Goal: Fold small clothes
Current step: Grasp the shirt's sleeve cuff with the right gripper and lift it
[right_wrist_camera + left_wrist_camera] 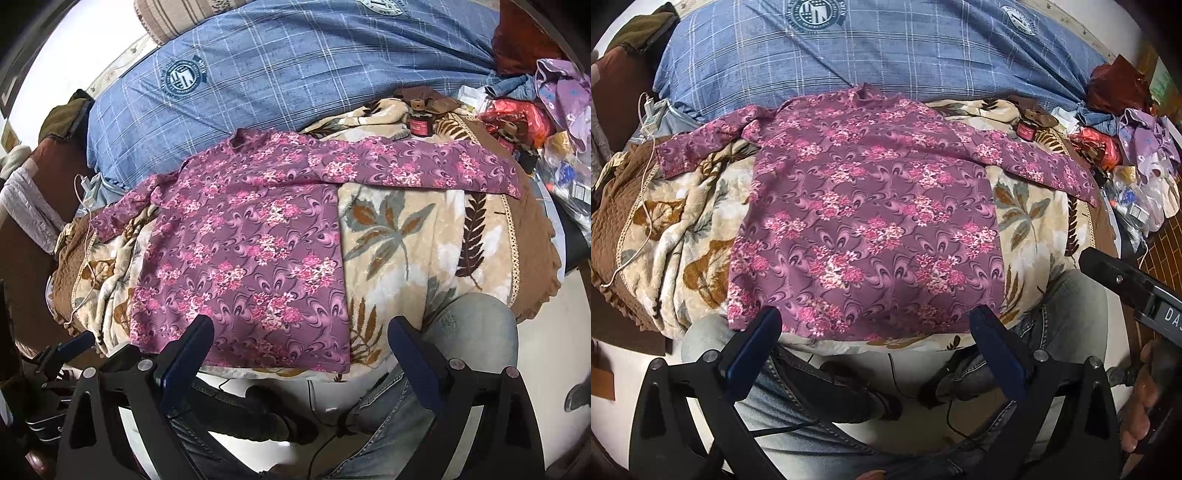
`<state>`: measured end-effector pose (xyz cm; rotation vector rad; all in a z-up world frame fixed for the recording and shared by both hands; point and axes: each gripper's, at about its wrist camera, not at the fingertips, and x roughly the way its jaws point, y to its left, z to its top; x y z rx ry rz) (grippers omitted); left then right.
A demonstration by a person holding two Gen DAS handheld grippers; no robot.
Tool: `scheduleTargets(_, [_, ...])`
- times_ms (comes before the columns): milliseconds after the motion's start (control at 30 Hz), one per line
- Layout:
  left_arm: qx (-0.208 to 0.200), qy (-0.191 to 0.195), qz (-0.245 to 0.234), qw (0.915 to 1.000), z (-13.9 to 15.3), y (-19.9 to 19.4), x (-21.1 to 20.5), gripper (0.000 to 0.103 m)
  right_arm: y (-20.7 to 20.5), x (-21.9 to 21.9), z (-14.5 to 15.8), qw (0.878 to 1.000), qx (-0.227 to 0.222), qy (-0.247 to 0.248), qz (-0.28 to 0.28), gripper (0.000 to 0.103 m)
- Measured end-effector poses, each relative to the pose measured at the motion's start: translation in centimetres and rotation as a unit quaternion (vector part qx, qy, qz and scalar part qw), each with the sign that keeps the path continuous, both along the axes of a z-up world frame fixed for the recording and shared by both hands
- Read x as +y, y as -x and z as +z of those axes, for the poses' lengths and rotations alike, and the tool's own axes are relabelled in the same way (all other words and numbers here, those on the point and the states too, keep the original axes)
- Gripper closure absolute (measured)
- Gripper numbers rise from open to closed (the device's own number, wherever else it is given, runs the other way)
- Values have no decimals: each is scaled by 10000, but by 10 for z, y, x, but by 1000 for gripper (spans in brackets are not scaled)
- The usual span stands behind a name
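Observation:
A purple long-sleeved top with pink flowers [864,221] lies flat on a beige leaf-patterned blanket [1027,221], neck away from me, both sleeves spread sideways. It also shows in the right wrist view [243,258]. My left gripper [875,321] is open and empty, hovering just above the top's near hem. My right gripper [299,332] is open and empty, near the hem's right corner. The right gripper's body shows at the right edge of the left wrist view [1126,284].
A blue checked pillow [871,51] lies behind the top. A small red jar [420,125] and a heap of clothes and bags [1126,140] sit at the right. A white charger cable [646,206] runs down the left. My knees in jeans [469,332] are below the bed edge.

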<state>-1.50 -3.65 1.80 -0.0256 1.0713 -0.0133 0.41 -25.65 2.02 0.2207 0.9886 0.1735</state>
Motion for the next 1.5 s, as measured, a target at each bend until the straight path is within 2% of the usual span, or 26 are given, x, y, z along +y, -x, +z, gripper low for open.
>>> scheduleTargets(233, [-53,101,-157,9998,0,-36,-25,0,-17,-23,0,9998,-122,58,-143,10])
scheduleTargets(367, [-90,190,-426,9989,-6,-72,-52,0,-38,-50,-9,9994,-170,21,-294,12])
scheduleTargets(500, [25,225,-925,9955,-19,-111,-97,0,-70,-98,-31,9979,-78,-214,-602,20])
scheduleTargets(600, [214,485,-1284,9903,-32,-142,-133,0,-96,-149,-51,9927,91,-468,-1108,25])
scheduleTargets(767, [612,889,-1744,9787,-57,-185,-197,1,-133,-247,-87,9703,278,-972,-2200,24])
scheduleTargets(867, [843,1038,-1900,9726,-71,-199,-225,1,-159,-298,-109,9572,293,-1313,-2561,24])
scheduleTargets(1000, [976,1102,-1967,9694,-82,-209,-245,1,-185,-350,-142,9353,524,-1753,-3030,28])
scheduleTargets(1067, [991,1061,-1962,9698,-86,-212,-247,1,-194,-365,-157,9237,641,-2089,-3148,34])
scheduleTargets(1100, [995,1045,-1952,9701,-89,-213,-247,1,-196,-371,-163,9171,626,-2293,-3200,35])
scheduleTargets(1133, [1007,1033,-1932,9705,-90,-214,-246,1,-198,-374,-162,9162,533,-2302,-3236,35])
scheduleTargets(1200, [1015,1053,-1856,9717,-91,-215,-241,1,-200,-377,-158,9150,369,-2180,-3374,41])
scheduleTargets(1267, [1000,1102,-1788,9726,-89,-215,-236,1,-204,-380,-165,9067,365,-2301,-3515,53])
scheduleTargets(1300, [992,1103,-1766,9730,-90,-216,-235,1,-204,-379,-164,9063,330,-2187,-3601,56])
scheduleTargets(1333, [980,1109,-1751,9734,-89,-216,-233,1,-206,-377,-162,9092,321,-2046,-3611,63])
scheduleTargets(1367, [963,1116,-1733,9738,-88,-216,-231,1,-207,-373,-158,9129,313,-1855,-3623,87])
scheduleTargets(1500, [863,1200,-1591,9761,-80,-210,-215,1,-201,-355,-134,9229,117,-1452,-3565,90])
